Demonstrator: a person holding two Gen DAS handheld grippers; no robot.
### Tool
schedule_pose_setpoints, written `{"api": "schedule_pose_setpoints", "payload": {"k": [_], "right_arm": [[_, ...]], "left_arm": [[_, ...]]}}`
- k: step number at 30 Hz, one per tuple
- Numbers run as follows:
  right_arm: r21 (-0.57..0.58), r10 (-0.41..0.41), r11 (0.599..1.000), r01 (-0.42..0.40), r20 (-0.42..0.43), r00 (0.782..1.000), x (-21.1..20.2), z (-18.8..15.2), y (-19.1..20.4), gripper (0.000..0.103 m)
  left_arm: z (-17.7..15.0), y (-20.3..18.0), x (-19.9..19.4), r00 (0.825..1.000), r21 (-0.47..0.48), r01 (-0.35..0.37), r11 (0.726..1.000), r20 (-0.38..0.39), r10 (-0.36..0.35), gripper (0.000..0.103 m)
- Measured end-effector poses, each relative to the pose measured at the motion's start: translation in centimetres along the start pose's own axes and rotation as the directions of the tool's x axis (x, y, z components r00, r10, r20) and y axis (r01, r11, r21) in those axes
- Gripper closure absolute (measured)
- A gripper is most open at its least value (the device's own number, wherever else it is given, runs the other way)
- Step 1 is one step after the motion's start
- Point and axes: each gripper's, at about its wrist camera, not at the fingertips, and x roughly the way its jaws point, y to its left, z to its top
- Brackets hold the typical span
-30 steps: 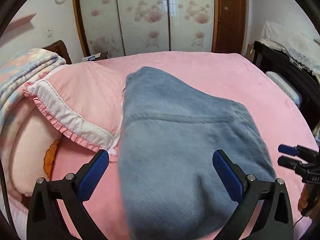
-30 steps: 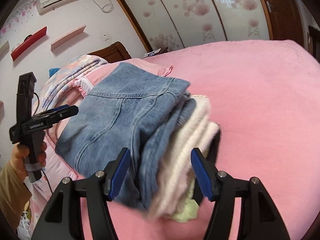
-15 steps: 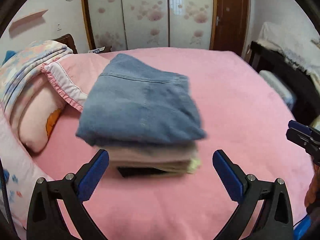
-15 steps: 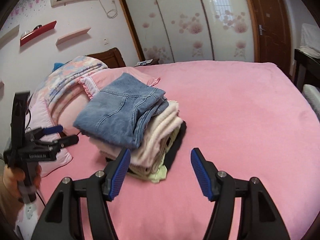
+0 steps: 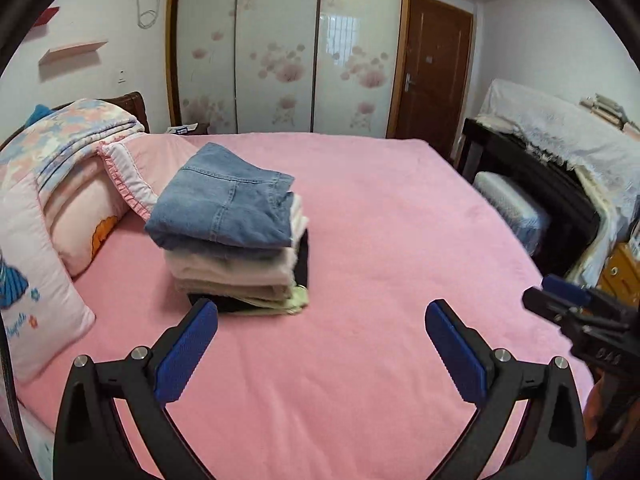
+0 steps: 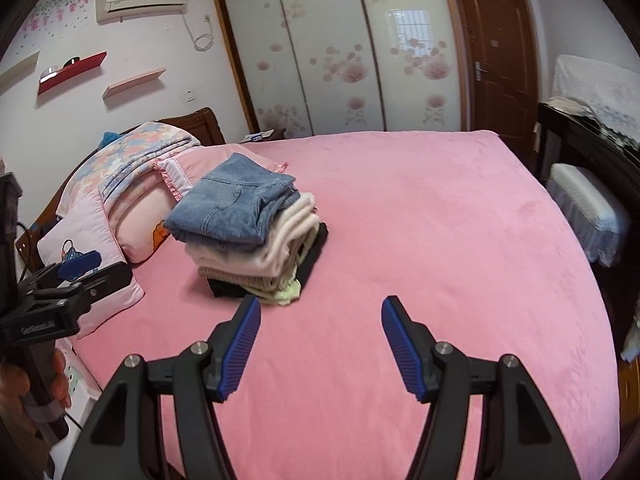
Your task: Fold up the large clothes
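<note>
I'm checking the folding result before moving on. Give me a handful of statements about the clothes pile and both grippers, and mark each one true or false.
1. The folded jeans lie on top of the clothes pile. True.
2. The left gripper is shut on the jeans. False: it is open with nothing between its pads, short of the pile.
3. The pile sits on the pink bedspread. True.
4. The right gripper holds a garment. False: it is open and empty over bare bedspread.
5. The pile lies at the foot of the bed, far from the pillows. False: it sits close beside them.
6. A dark garment lies at the bottom of the pile. True.
</note>
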Motion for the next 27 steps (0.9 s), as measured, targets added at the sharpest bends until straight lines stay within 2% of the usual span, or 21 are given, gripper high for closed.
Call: {"api": "schedule_pose_setpoints", "payload": {"k": [4,8,11,14,16,19,22,27], "right_arm": [[0.030,-0.023,0.999,0.023,0.011,1.000,-3.1,-2.6,-0.6,0.040],[0.057,-0.040,0.998,0.039,0.021,0.999,-5.9,-5.5,-1.0,0.040],[0.072,-0.065,0.995,0.063,0.031,0.997,-7.8,-8.0,-1.2,0.040],[0.061,-0.095,0.994,0.093,0.032,0.995,-8.9,-10.1,-0.9,0.040],[0.054,-0.125,0.991,0.123,0.028,0.992,-9.5,-11.4,-0.5,0.040],[0.052,-0.121,0.991,0.120,0.030,0.992,-10.3,-12.9,0.1,0.040],[0.034,-0.135,0.990,0.134,0.030,0.990,-10.7,-13.9,0.6,0.040],[0.021,-0.151,0.988,0.150,0.022,0.988,-11.0,-15.2,0.9,0.040]], "left_arm": [[-3.3,-2.3,-3.3,1.000,-0.043,0.014,0.999,0.024,-0.013,0.000],[-6.9,-4.0,-5.7,0.999,-0.087,-0.036,0.996,0.014,0.038,0.000],[-9.5,-4.5,-7.1,0.999,-0.111,-0.041,0.993,0.019,0.043,0.000],[-11.9,-5.0,-7.5,0.998,-0.132,-0.058,0.990,-0.026,0.055,0.000],[-13.1,-5.2,-7.6,0.998,-0.139,-0.050,0.989,-0.051,0.043,0.000],[-14.9,-5.9,-8.1,0.997,-0.145,-0.030,0.989,-0.070,0.020,0.000],[-16.1,-6.3,-8.5,0.996,-0.145,-0.051,0.988,-0.084,0.039,0.000],[-17.3,-7.0,-9.2,0.993,-0.107,-0.102,0.989,-0.065,0.095,0.000]]}}
